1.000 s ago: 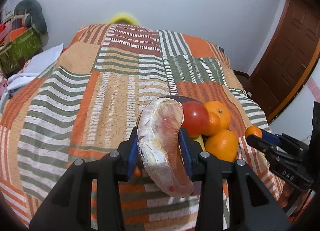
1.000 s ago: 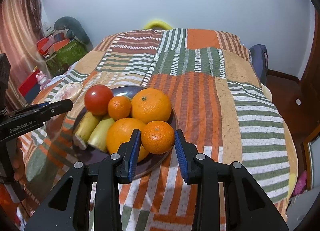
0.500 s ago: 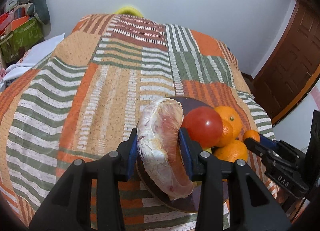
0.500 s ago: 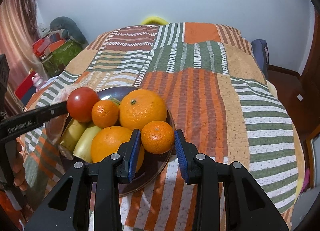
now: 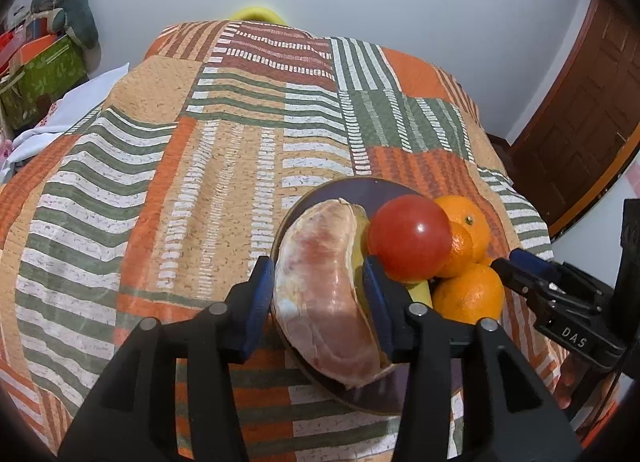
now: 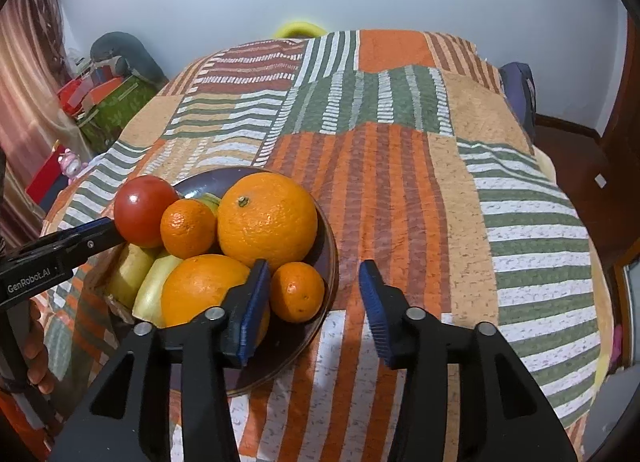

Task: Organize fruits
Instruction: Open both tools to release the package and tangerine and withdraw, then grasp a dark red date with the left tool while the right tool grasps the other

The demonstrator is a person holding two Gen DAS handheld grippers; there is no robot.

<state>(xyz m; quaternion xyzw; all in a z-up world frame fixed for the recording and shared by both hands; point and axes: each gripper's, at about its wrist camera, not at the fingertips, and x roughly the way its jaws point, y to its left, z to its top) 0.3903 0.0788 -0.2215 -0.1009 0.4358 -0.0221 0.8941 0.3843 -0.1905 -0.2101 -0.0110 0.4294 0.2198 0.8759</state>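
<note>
One wedge [image 5: 328,294] of peeled pomelo clamped in the left tongs [image 5: 318,298], long axis running fore and aft along the fingers, poised over the near left part of the plate [image 5: 352,189], just beside the tomato [image 5: 410,236]. Nearer arm: left. Right tongs [image 6: 310,312] spread apart, gripping nothing, straddling the small mandarin [image 6: 297,291] on the plate's right edge. Plate on a striped bedspread [image 6: 400,181]; bedroom, pale wall, wooden door [image 5: 580,109] at right.
</note>
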